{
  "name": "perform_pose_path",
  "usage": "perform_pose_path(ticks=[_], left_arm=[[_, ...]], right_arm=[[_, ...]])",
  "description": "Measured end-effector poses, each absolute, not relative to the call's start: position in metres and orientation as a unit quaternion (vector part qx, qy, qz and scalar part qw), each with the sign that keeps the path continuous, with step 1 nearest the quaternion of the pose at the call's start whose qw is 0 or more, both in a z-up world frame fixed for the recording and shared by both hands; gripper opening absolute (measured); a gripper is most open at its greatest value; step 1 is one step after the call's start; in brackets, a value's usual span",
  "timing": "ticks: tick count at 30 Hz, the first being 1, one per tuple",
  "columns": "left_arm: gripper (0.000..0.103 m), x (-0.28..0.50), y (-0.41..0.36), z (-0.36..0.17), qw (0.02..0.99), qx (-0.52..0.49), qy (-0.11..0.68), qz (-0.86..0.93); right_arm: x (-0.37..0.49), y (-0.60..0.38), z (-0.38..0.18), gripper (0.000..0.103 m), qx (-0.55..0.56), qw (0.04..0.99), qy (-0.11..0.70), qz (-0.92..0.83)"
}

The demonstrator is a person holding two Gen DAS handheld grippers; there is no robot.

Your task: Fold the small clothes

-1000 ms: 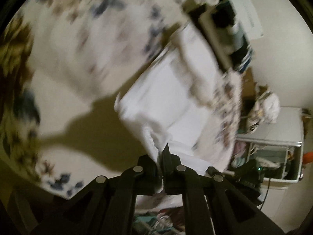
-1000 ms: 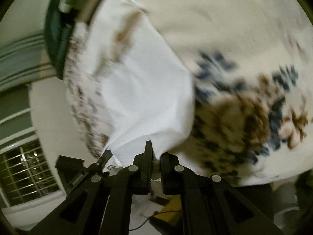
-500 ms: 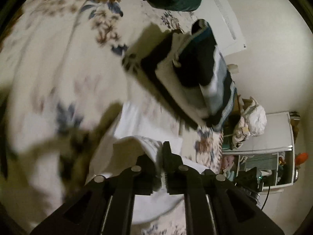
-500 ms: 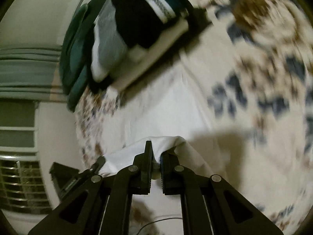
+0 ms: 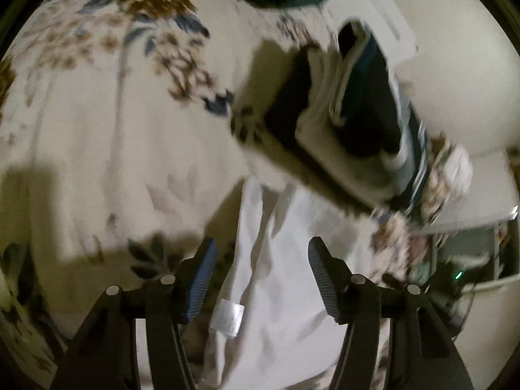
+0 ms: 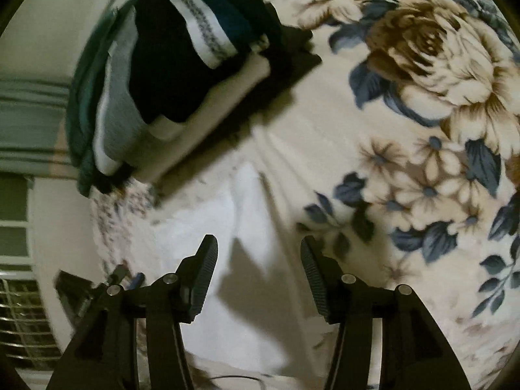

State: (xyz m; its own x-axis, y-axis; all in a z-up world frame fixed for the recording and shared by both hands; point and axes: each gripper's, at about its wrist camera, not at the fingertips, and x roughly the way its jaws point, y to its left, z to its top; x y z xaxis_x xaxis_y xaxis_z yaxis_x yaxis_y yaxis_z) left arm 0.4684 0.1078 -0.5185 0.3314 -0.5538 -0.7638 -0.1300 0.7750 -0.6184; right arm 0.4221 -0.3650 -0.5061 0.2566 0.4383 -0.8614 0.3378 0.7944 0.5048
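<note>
Left wrist: white garment [image 5: 282,286] lies flat between the left gripper's [image 5: 260,260] spread jaws.

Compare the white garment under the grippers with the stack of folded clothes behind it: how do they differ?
The white garment is one plain white piece; the stack of folded clothes mixes dark navy, grey, cream and teal. The white garment lies low and loosely creased, with a label showing, while the stack sits piled high in tidy layers. The garment lies between the open fingers of both grippers; the stack is farther off. Both rest on the floral blanket.
</note>
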Motion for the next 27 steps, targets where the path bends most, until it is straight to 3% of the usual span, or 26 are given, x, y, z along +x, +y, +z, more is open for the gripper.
perform_pose_path(ticks=[6,8,9,10,12,14,15,16,22,27], left_arm=[[0.056,0.490,0.056,-0.520,0.777,-0.211,0.567,-0.177],[0.051,0.498,0.036,-0.524,0.784,-0.166,0.568,-0.186],[0.024,0.500,0.031,-0.526,0.785,-0.152,0.570,-0.187],[0.003,0.504,0.026,-0.528,0.786,-0.135,0.575,-0.182],[0.003,0.505,0.030,-0.525,0.793,-0.137,0.565,-0.181],[0.002,0.502,0.042,-0.515,0.804,-0.151,0.548,-0.173],[0.002,0.502,0.048,-0.512,0.807,-0.161,0.543,-0.170],[0.002,0.502,0.057,-0.509,0.808,-0.176,0.538,-0.166],[0.001,0.519,0.096,-0.531,0.789,-0.233,0.554,-0.125],[0.003,0.538,0.104,-0.547,0.754,-0.275,0.577,-0.152]], right_arm=[[0.435,-0.352,-0.513,0.056,0.302,0.732,0.609,0.031],[0.444,-0.347,-0.516,0.056,0.300,0.734,0.609,0.028],[0.447,-0.345,-0.518,0.056,0.297,0.734,0.610,0.026],[0.451,-0.342,-0.519,0.056,0.295,0.734,0.611,0.025],[0.458,-0.336,-0.521,0.052,0.287,0.737,0.612,0.023],[0.463,-0.330,-0.519,0.033,0.270,0.743,0.612,0.019],[0.465,-0.328,-0.518,0.015,0.262,0.746,0.612,0.016],[0.466,-0.326,-0.517,0.005,0.257,0.749,0.610,0.014],[0.479,-0.317,-0.511,0.002,0.246,0.765,0.596,0.000],[0.495,-0.312,-0.528,0.002,0.229,0.741,0.631,-0.012]])
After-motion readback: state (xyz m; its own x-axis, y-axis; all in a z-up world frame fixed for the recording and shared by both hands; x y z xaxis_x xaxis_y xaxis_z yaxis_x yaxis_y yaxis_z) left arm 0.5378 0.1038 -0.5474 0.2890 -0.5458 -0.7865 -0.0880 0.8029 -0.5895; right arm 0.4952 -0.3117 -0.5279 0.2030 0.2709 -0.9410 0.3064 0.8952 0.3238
